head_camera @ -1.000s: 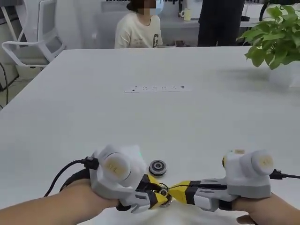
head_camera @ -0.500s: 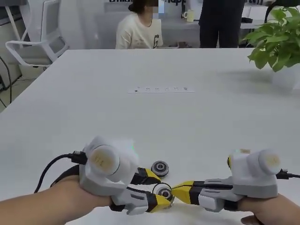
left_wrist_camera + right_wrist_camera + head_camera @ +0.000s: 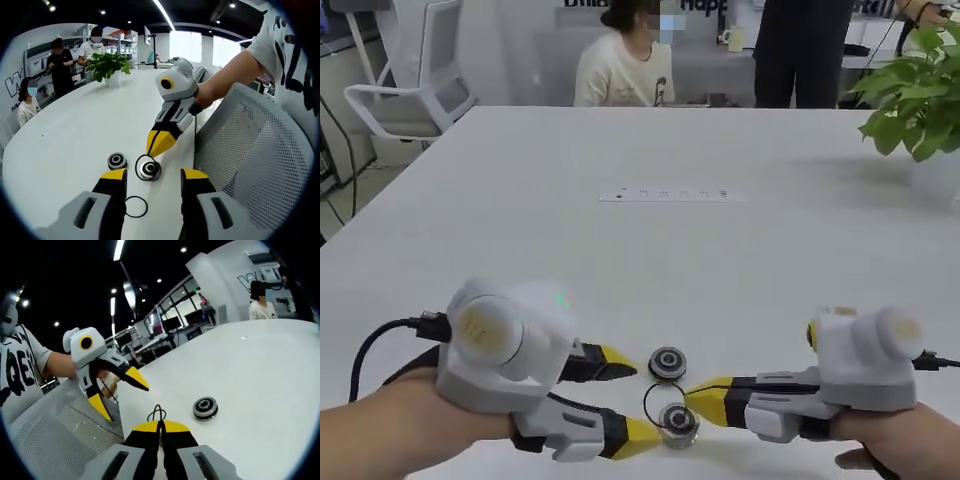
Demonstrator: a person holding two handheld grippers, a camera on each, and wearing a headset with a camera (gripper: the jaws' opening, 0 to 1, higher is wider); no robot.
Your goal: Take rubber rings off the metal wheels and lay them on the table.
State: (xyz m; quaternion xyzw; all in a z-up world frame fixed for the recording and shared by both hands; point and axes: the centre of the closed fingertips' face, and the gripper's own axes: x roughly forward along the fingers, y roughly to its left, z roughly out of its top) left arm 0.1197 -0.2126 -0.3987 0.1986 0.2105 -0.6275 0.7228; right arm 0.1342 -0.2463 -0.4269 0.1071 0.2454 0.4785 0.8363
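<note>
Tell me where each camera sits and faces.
Head view: on the headset, looking down at the table; forearms, left gripper, right gripper show.
Left gripper view: along its open jaws at the near wheel, right gripper, the person's arm.
Right gripper view: along shut jaws pinching a rubber ring, towards left gripper, shirt.
Both share the far wheel.

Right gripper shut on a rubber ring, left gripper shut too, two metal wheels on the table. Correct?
Not quite. The left gripper is open: the right gripper view shows its jaws spread apart. The rest holds: the right gripper is shut on a rubber ring, and the far metal wheel and the near metal wheel sit on the table.
</note>
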